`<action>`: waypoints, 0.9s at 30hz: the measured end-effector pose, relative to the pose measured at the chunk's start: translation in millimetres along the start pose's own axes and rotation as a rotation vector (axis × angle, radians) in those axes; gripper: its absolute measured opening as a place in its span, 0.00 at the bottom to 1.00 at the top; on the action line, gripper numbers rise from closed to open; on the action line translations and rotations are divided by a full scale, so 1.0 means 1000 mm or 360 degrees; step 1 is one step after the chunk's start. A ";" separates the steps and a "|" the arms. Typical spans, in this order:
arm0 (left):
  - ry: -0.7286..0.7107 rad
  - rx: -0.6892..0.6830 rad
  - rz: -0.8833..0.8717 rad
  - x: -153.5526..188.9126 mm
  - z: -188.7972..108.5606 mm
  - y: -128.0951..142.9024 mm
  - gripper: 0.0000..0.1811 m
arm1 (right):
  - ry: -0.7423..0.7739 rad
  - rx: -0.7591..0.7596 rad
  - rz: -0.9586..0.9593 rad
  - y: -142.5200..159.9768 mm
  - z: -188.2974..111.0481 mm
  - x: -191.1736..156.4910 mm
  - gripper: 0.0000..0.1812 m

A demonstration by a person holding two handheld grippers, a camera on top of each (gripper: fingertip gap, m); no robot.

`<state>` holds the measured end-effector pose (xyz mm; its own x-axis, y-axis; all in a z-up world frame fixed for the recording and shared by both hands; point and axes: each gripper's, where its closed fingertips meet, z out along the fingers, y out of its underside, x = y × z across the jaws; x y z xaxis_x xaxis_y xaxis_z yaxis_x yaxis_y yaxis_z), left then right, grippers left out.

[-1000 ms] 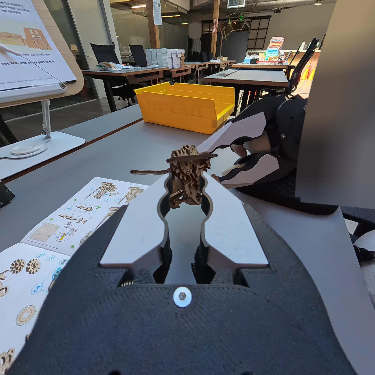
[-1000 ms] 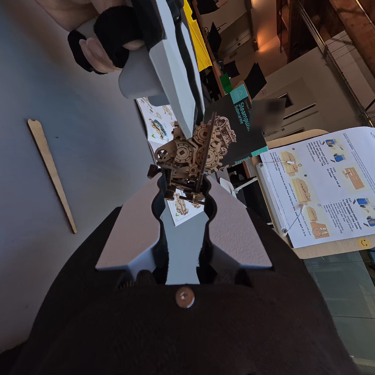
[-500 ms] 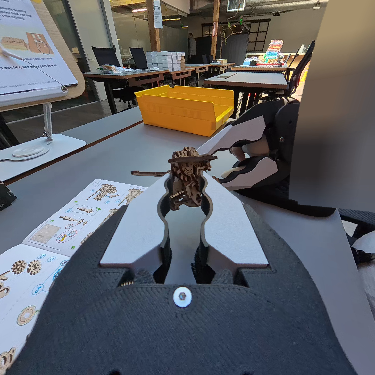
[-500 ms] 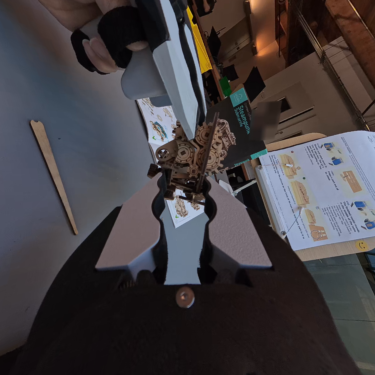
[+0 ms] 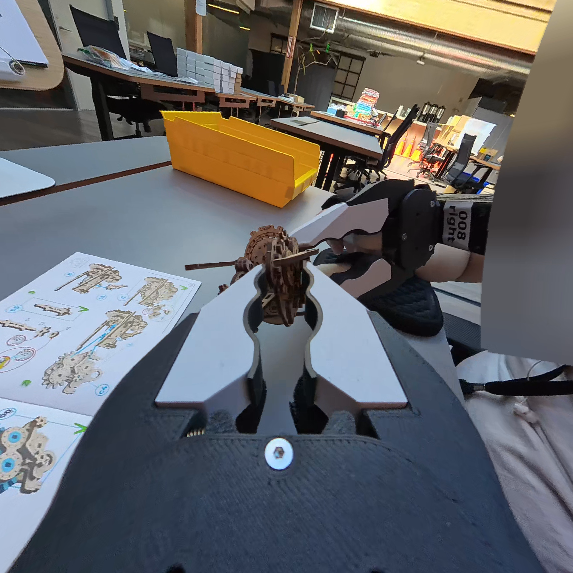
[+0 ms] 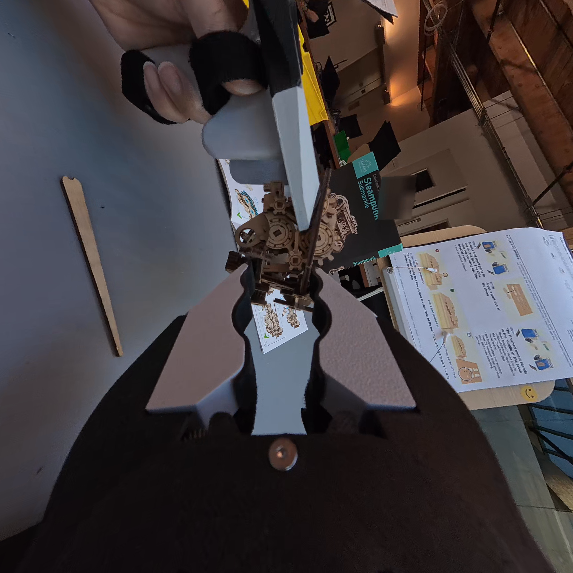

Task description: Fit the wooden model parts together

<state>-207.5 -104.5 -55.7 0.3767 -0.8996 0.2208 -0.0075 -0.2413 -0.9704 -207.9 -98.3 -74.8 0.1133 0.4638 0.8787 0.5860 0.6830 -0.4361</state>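
Wooden model (image 5: 277, 279), gripped by both tongs, points its rod leftward.

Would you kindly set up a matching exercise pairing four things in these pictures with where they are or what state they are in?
Things:
1. wooden model
2. yellow bin
3. wooden strip
4. instruction sheet

Places or states:
A. lying flat and alone on the grey table, touched by nothing
B. held above the table between both tools
C. spread open on the table, left of the left tool
D. standing at the table's far edge

Pairs: 1-B, 2-D, 3-A, 4-C. The right tool grips the model too.
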 end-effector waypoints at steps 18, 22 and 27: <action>0.0035 -0.0143 -0.0154 -0.001 0.006 0.013 0.10 | 0.0004 -0.0024 -0.0060 0.002 0.003 -0.004 0.19; 0.0027 -0.0184 -0.0232 -0.005 0.004 0.015 0.10 | 0.0038 -0.0047 0.0031 0.003 0.006 0.002 0.25; -0.0009 -0.0246 -0.0236 -0.007 0.005 0.020 0.10 | 0.0006 -0.0073 0.0053 0.006 0.009 0.000 0.28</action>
<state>-205.4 -101.6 -77.0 0.3893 -0.8481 0.3593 -0.0935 -0.4244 -0.9006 -211.5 -89.3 -79.3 0.1361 0.4836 0.8646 0.6180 0.6407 -0.4557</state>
